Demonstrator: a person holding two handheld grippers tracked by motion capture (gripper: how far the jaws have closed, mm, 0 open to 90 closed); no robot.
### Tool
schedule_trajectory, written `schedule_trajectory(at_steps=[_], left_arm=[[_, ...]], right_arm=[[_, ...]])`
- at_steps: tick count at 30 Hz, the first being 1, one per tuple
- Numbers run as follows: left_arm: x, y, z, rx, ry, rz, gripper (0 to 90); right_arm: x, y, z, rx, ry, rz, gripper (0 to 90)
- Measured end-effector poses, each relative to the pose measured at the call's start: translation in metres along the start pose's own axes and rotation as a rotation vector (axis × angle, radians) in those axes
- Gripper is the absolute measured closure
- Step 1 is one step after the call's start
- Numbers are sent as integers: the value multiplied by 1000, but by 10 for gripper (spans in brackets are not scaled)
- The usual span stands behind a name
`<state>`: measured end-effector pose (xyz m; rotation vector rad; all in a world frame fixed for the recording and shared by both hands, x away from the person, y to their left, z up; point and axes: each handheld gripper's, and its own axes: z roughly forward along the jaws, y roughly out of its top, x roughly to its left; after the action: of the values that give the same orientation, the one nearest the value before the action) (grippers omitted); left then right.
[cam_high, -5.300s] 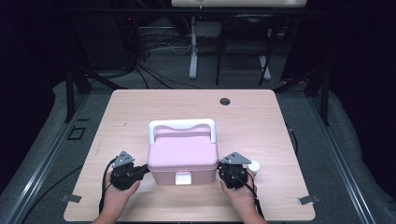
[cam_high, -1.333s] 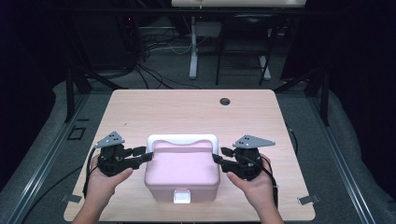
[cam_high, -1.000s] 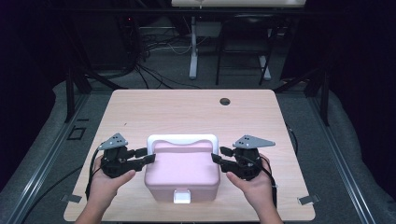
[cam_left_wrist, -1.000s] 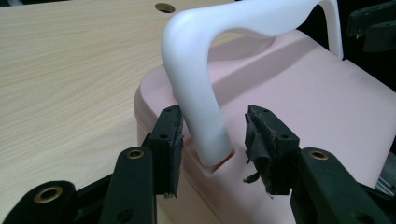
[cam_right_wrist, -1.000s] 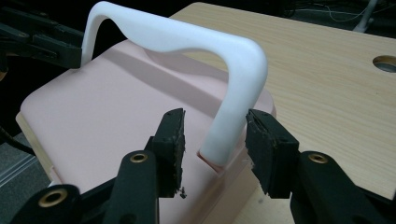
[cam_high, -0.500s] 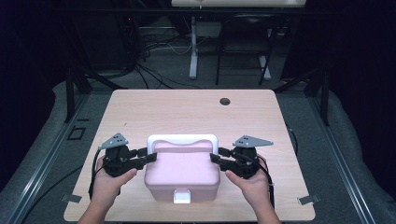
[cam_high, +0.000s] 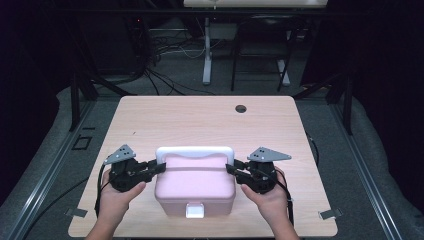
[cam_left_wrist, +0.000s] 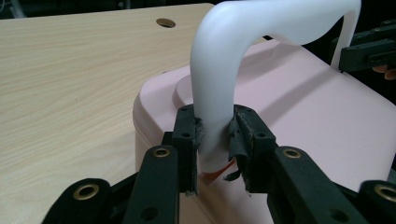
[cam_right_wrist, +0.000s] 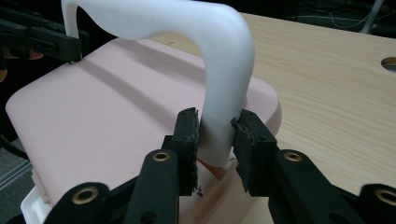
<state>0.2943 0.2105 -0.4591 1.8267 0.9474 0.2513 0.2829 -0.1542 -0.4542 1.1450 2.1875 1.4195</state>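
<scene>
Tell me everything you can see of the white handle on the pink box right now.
The white handle is a smooth, glossy plastic arch, raised upright over the lid of the pink box, near the table's front edge. Its two legs run down to the box's sides. The left gripper pinches one leg near its base and the right gripper the other, pads pressing on both sides; both jaws have just been closing. Nothing else touches it.

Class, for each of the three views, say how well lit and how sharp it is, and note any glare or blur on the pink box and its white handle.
High view: table evenly lit, surroundings dark, picture soft. Left gripper view: handle bright, nearly washed out; box and jaws sharp, far table edge blurred. Right gripper view: handle again glaring white, box lid shaded towards the left.
</scene>
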Motion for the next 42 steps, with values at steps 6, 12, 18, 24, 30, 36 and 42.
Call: schedule_trajectory(at_steps=[6,12,18,24,30,36,42], left_arm=[[-1,0,-3,10,-2,11,734],[-1,-2,-5,12,-19,-5,735],[-2,-3,-7,15,-23,-11,735],[-2,-3,-8,22,-39,-15,736],[-2,-2,-9,18,-43,-14,735],[-2,-1,-9,-4,-42,-24,734],[-2,-3,-11,-10,-46,-29,695]], right_arm=[[1,0,-4,-4,10,-3,737],[3,-1,-6,6,14,-1,739],[5,-1,-8,18,23,5,740],[5,-1,-10,25,37,16,741],[5,-1,-11,20,41,13,742],[5,0,-13,-4,45,21,742],[4,0,-12,-9,48,20,743]])
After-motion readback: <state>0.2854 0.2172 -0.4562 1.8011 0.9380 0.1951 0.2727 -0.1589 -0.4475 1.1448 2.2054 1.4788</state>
